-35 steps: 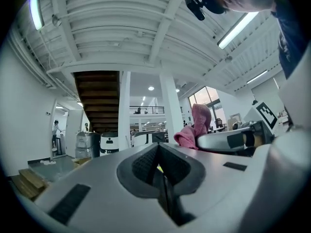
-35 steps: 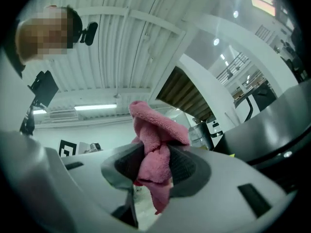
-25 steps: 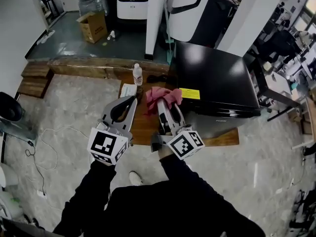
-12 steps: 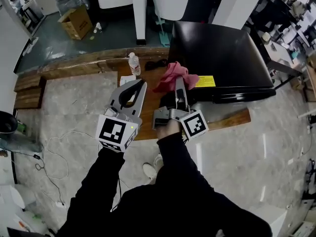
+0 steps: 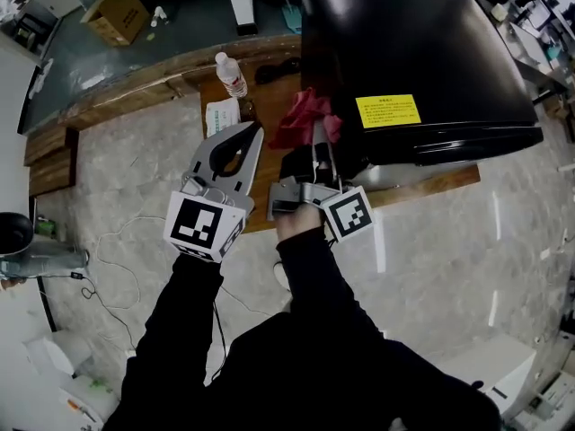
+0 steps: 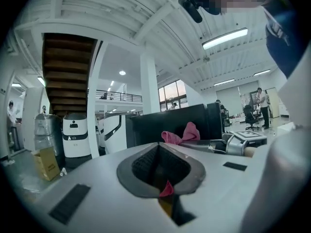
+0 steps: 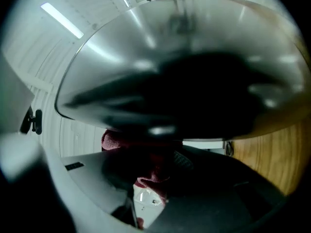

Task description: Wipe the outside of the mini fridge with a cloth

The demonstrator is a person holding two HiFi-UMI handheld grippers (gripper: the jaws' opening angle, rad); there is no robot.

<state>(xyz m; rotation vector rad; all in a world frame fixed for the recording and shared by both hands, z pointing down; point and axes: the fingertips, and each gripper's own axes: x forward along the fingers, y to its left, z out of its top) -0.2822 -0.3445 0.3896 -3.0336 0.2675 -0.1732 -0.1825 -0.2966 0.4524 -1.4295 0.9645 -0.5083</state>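
Observation:
The black mini fridge [image 5: 404, 52] stands on a wooden platform [image 5: 269, 196] and carries a yellow label [image 5: 388, 111] on top. My right gripper [image 5: 318, 135] is shut on a pink cloth [image 5: 304, 117], which bunches against the fridge's left edge beside the label. In the right gripper view the glossy fridge wall [image 7: 184, 67] fills the frame, with the dark red cloth [image 7: 153, 171] between the jaws. My left gripper [image 5: 255, 131] hovers just left of the cloth, shut and holding nothing. From the left gripper view the cloth [image 6: 182, 133] shows against the fridge [image 6: 170, 125].
A water bottle [image 5: 231, 73], a white packet [image 5: 222, 115] and a dark object [image 5: 274, 68] lie on the platform left of the fridge. A cardboard box [image 5: 117, 12] sits on the floor beyond. Cables [image 5: 103, 268] trail over the stone floor at left.
The view has closed in on the fridge. My right gripper has kept hold of the cloth and stayed at the fridge's left edge near the yellow label. The left gripper stayed shut beside it.

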